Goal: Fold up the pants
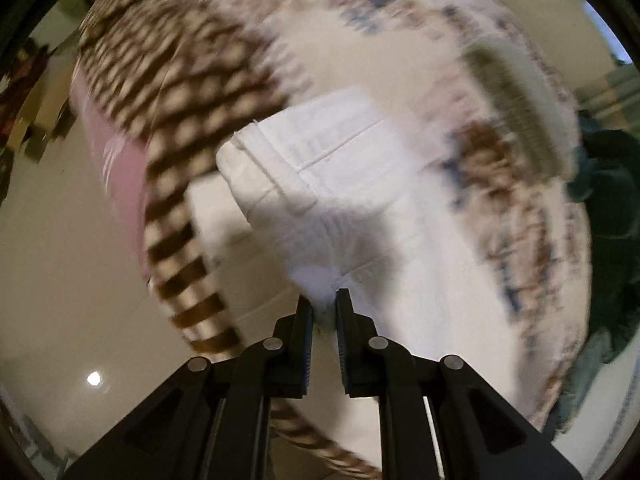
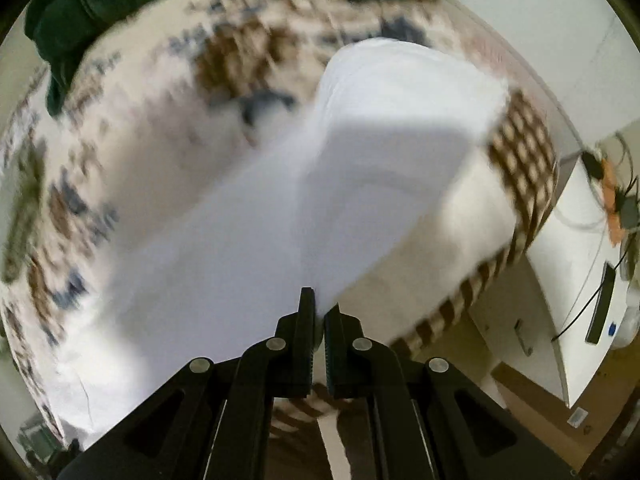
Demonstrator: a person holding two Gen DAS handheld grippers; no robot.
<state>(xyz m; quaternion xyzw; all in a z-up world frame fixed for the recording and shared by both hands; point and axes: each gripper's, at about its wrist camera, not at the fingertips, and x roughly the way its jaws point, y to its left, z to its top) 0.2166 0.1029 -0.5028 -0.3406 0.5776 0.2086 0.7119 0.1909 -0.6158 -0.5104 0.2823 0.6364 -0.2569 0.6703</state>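
The white pants (image 1: 320, 184) hang above a bed with a patterned white, brown and blue cover (image 1: 500, 184). My left gripper (image 1: 325, 300) is shut on the pants' fabric near a seamed edge; the waistband end (image 1: 248, 160) stretches away up and left. In the right wrist view my right gripper (image 2: 320, 304) is shut on another edge of the white pants (image 2: 392, 128), which spread up and away over the bed cover (image 2: 132, 128). Both views are motion-blurred.
A brown checked blanket (image 1: 168, 92) and a pink cloth (image 1: 120, 168) lie at the bed's edge. Dark green clothing (image 2: 76, 12) sits at the far side of the bed. A white desk (image 2: 580, 248) with cables and devices stands at the right.
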